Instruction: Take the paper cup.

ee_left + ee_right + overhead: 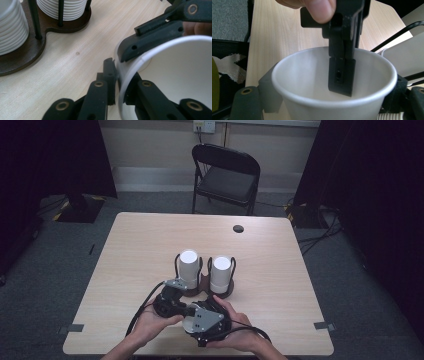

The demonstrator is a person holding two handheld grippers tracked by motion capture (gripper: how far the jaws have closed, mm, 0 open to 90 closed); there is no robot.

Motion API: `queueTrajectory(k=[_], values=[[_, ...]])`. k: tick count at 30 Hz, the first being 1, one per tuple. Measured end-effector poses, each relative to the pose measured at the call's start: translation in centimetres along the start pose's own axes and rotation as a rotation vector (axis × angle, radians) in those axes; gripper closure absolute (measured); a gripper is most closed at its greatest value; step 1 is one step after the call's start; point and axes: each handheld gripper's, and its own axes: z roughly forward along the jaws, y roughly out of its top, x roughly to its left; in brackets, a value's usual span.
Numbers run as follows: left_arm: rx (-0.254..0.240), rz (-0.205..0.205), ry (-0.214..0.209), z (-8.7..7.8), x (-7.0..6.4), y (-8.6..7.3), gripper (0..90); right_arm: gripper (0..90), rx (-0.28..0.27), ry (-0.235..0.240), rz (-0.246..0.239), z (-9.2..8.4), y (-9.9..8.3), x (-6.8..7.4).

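one paper cup (pixel 317 82) pinched between two grippers' jaws.

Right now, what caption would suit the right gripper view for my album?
A white paper cup sits between the right gripper's jaws while the left gripper pinches its far rim.
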Motion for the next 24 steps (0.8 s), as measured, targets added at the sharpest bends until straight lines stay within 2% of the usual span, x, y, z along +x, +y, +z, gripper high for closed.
queueTrajectory(k=[5,6,8,12,17,21,24], values=[[-0.033,0.002,0.014,-0.6,0.2,-0.2,77.7,22.2,-0.014,-0.012,0.022,-0.1,-0.2,-0.3],[-0.050,0.002,0.041,-0.7,0.1,-0.3,75.0,22.2,-0.016,-0.012,0.027,-0.1,-0.2,-0.4],[-0.070,0.002,0.055,-0.9,0.1,-0.3,71.2,22.4,-0.017,-0.023,0.038,-0.2,-0.3,-0.5],[-0.089,0.030,0.100,-1.1,-0.2,-0.4,66.4,22.6,-0.020,-0.019,0.051,-0.2,-0.5,-0.7],[-0.128,0.036,0.130,-1.6,-0.2,-0.6,59.8,22.8,-0.022,-0.023,0.069,-0.3,-0.6,-0.9],[-0.179,0.021,0.147,-1.6,-0.1,-1.2,52.4,23.1,-0.027,-0.017,0.092,-0.4,-0.9,-1.2],[-0.188,0.027,0.166,-1.7,-0.1,-1.4,48.8,23.1,-0.023,-0.016,0.101,-0.3,-1.0,-1.2]])
